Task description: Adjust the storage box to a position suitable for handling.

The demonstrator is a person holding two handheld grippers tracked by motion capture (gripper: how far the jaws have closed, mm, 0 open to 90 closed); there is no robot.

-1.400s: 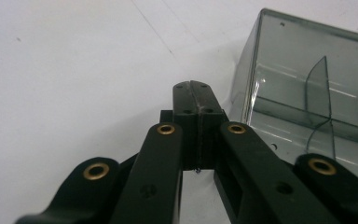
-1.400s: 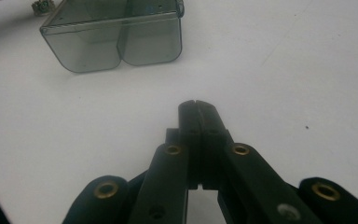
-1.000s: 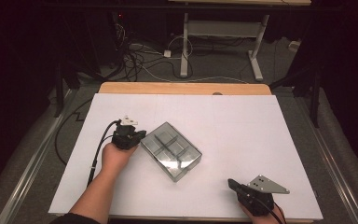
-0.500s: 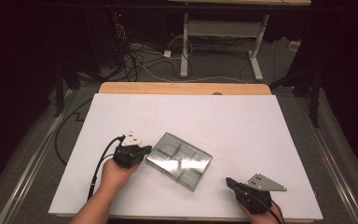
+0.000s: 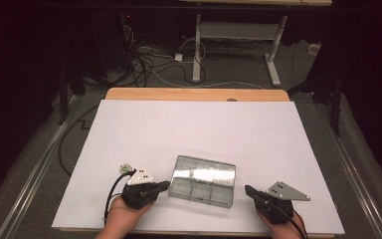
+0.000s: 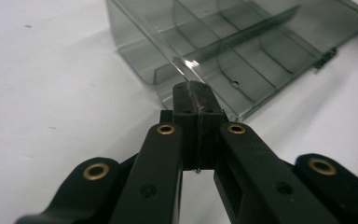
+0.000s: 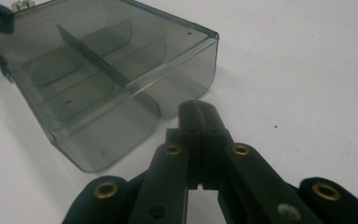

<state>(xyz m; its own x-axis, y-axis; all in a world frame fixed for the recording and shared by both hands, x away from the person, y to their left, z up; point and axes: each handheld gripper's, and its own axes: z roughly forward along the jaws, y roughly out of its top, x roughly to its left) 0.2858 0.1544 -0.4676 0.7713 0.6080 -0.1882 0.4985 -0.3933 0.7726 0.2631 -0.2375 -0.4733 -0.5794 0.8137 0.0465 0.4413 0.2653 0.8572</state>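
Flanking the clear box [image 5: 203, 180], both closed tongs [image 5: 167, 185] lie level.

I'm working in what looks like a lab or test room. My bench [image 5: 199, 129] is a wooden top covered by a plain white sheet, standing on grey carpet. Behind it, loose cables [image 5: 149, 62] sprawl over the floor around the white metal legs of a second desk [image 5: 238, 35], with dark surroundings beyond.
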